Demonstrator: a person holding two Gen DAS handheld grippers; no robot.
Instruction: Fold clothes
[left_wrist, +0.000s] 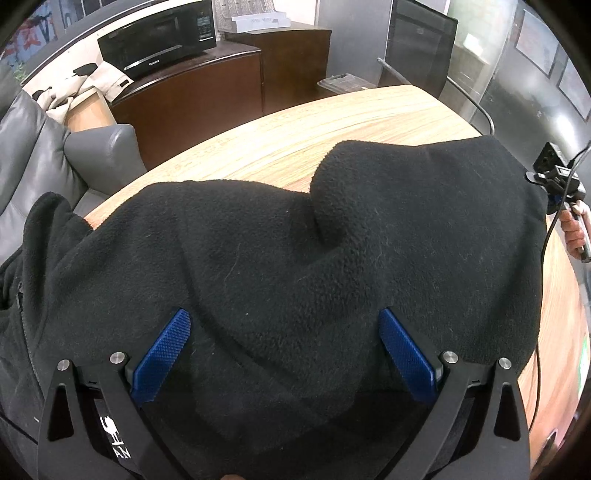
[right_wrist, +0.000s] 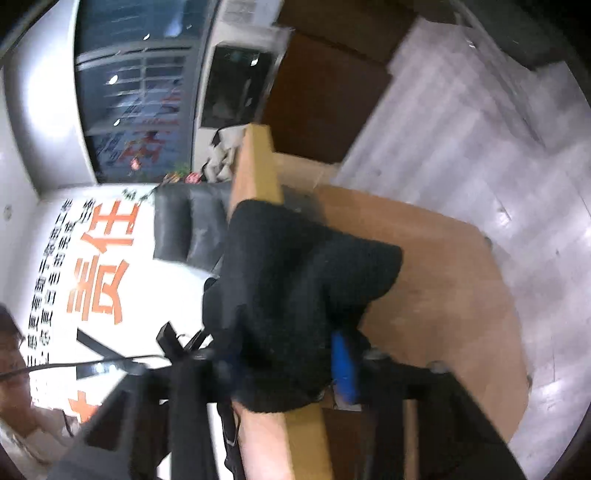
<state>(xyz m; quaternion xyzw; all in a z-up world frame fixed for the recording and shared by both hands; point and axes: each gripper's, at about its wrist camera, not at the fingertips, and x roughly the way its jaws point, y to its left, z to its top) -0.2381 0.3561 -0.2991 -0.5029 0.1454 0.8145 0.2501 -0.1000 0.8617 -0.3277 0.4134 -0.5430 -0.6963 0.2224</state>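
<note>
A black fleece garment (left_wrist: 280, 258) lies spread over the wooden table (left_wrist: 295, 125), with a zipper edge at the far left. My left gripper (left_wrist: 284, 332) is open, its blue fingers (left_wrist: 162, 354) wide apart and resting on the fleece. In the left wrist view the right gripper (left_wrist: 554, 177) sits at the garment's right edge, hand-held. In the blurred, rotated right wrist view the fleece (right_wrist: 295, 288) bunches between the right gripper's jaws (right_wrist: 288, 362); one blue finger (right_wrist: 343, 369) shows, the other is hidden by cloth.
A grey leather chair (left_wrist: 48, 155) stands left of the table. Behind it are a dark cabinet (left_wrist: 207, 85) with a black microwave (left_wrist: 159, 37) and a tote bag (left_wrist: 92, 85). A black office chair (left_wrist: 421, 48) stands at the back right. A cable (left_wrist: 546, 236) hangs by the right gripper.
</note>
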